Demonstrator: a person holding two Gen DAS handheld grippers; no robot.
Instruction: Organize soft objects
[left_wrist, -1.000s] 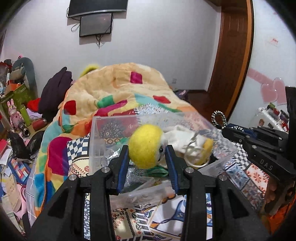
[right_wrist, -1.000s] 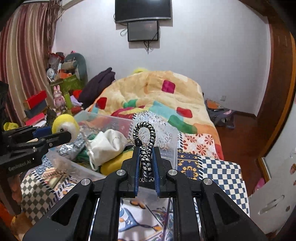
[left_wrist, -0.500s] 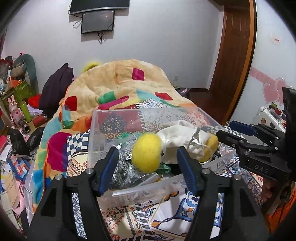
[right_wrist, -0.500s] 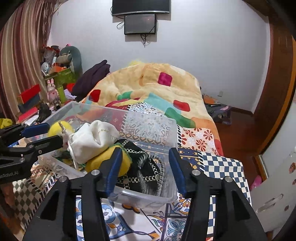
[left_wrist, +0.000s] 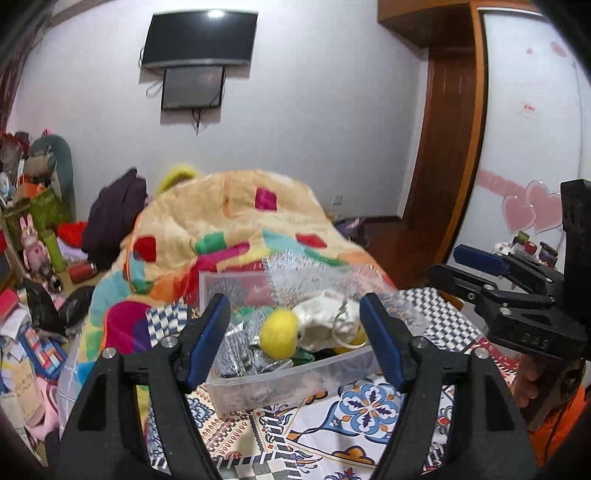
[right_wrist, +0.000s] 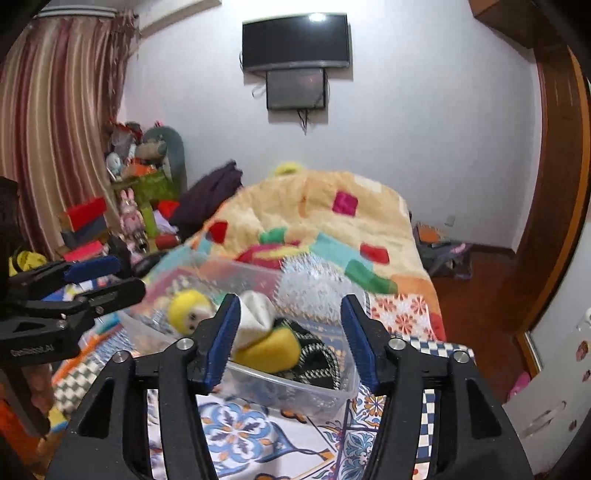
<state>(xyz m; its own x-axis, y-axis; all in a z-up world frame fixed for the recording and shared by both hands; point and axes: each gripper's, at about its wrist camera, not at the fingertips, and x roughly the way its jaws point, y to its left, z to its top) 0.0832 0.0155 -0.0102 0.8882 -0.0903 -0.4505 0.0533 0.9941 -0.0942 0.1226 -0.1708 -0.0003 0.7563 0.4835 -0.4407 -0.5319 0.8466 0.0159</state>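
A clear plastic bin (left_wrist: 295, 380) stands on the patterned bedspread and holds soft things: a yellow felt ball toy (left_wrist: 279, 333), a white cloth pouch (left_wrist: 321, 321), silvery material and green fabric. In the right wrist view the bin (right_wrist: 325, 391) also shows the yellow toy (right_wrist: 190, 310), a yellow plush piece (right_wrist: 271, 349) and a black-and-white cord (right_wrist: 319, 358). My left gripper (left_wrist: 295, 334) is open and empty, back from the bin's near wall. My right gripper (right_wrist: 290, 334) is open and empty, above the bin's near side.
A bright patchwork blanket (left_wrist: 236, 221) is heaped behind the bin. Clutter of toys, boxes and bags fills the floor at the left (left_wrist: 40, 258). A wooden door (left_wrist: 443, 158) is at the right. A TV (right_wrist: 295, 42) hangs on the far wall.
My left gripper opened and let the yellow toy go into the bin. My right gripper opened and dropped the black-and-white cord there. Both grippers have drawn back and up.
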